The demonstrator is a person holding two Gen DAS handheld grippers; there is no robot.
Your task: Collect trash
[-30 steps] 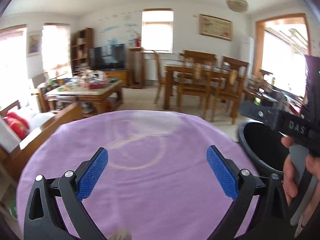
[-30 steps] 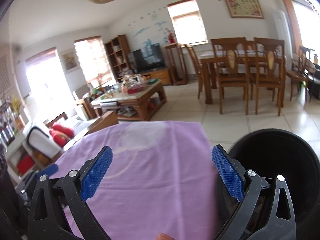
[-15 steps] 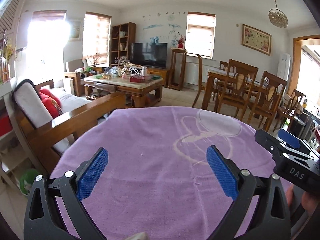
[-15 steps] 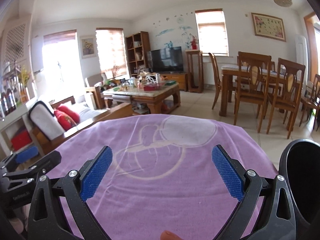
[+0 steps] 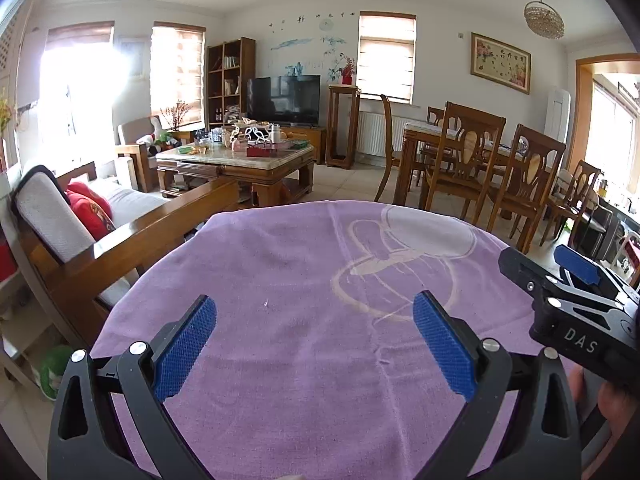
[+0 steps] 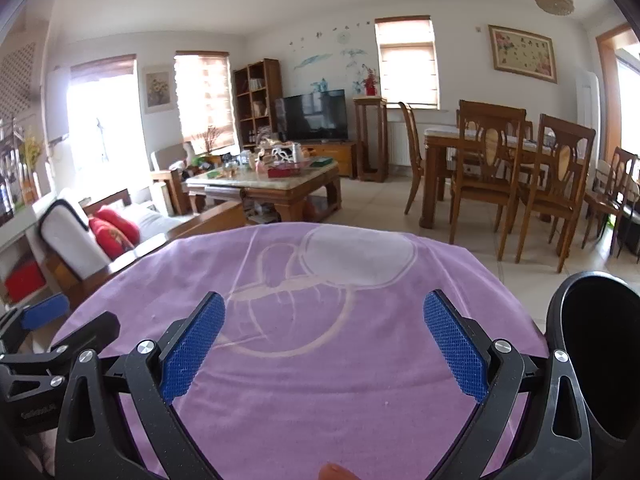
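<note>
1. the left gripper (image 5: 314, 344) hangs over the purple cloth (image 5: 312, 360) with its blue pads spread wide and nothing between them.
2. the right gripper (image 6: 324, 344) is the same: jaws well apart, empty, above the same cloth, with the left one's tip showing at the lower left of its view.
3. no trash shows on the cloth in either view; only a tiny pale speck (image 5: 265, 302) lies between the left gripper's pads and the printed outline (too small to say what it is).
4. the black bin (image 6: 600, 364) stands just beside the cloth's right edge, mouth open, beside the right gripper.
5. judging from the bare cloth, the collecting looks close to done, or the next piece lies out of view.
6. if the speck is a crumb, it would be feather-light and hard to pinch; the pads would have to close right at the cloth, which is soft and may bunch up.
</note>
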